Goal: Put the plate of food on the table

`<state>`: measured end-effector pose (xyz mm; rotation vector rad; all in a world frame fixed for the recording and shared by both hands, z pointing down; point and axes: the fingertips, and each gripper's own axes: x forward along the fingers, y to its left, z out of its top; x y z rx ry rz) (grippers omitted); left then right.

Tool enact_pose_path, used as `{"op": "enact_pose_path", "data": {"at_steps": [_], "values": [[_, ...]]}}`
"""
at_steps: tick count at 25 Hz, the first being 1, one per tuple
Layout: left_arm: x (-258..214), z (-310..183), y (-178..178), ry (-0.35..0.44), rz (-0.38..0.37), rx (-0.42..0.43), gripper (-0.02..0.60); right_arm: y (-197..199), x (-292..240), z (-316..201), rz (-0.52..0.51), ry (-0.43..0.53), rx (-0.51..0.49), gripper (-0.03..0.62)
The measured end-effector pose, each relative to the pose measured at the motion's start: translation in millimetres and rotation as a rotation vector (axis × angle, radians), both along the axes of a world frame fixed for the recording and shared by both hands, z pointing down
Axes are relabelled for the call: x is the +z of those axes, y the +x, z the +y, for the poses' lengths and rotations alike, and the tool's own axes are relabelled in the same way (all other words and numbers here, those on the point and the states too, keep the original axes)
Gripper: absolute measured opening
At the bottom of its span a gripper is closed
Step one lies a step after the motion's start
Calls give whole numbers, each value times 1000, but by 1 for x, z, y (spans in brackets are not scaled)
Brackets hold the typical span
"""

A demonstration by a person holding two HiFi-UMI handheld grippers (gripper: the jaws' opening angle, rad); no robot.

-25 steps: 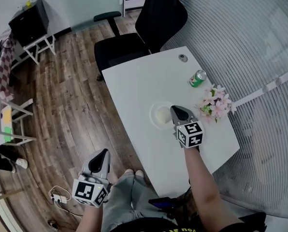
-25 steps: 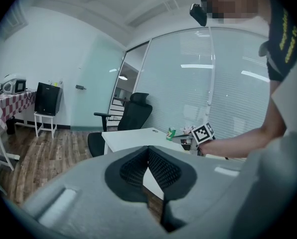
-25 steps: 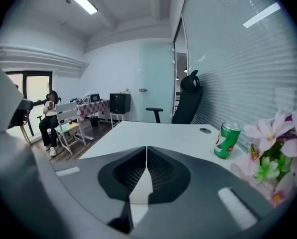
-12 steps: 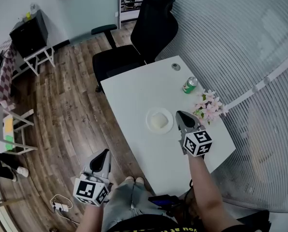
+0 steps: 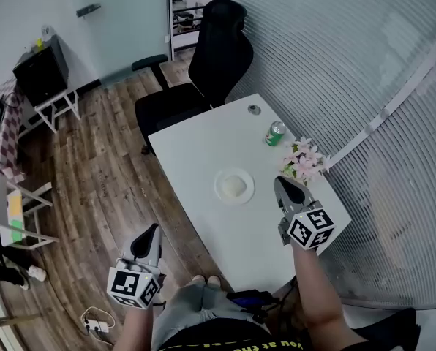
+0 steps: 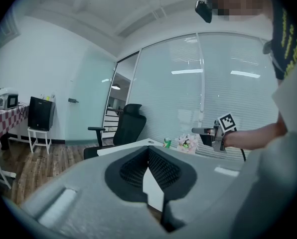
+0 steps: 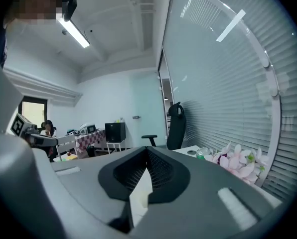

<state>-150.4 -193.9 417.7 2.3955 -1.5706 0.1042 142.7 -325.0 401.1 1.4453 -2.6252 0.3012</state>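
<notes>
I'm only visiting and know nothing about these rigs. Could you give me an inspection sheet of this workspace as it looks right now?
Surface: white rectangular table, mostly bare.
Job's things: small white plate of pale food lies flat near the table's middle, touched by neither gripper.
Clutter: green drinks can upright; bunch of pink flowers beside it.
Grippers: left gripper over the floor, jaws together, empty; right gripper over the table's right side, jaws together, empty.
Cables: white power strip with lead on the floor.
Surroundings: black office chair, wooden plank floor, slatted glass wall.
</notes>
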Motion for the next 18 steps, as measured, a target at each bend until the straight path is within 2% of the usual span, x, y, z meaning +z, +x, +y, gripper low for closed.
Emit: {"op": "enact_pose_path", "data": {"at_steps": [5, 9, 18], "values": [[-8, 5, 1, 14, -15, 5, 3, 14, -25, 25, -16, 41, 23, 9], [-13, 9, 1, 19, -21, 13, 3, 23, -34, 47, 30, 65, 35, 9], [-20, 20, 3, 33, -30, 23, 3, 37, -39, 89, 25, 63, 82, 9]]}}
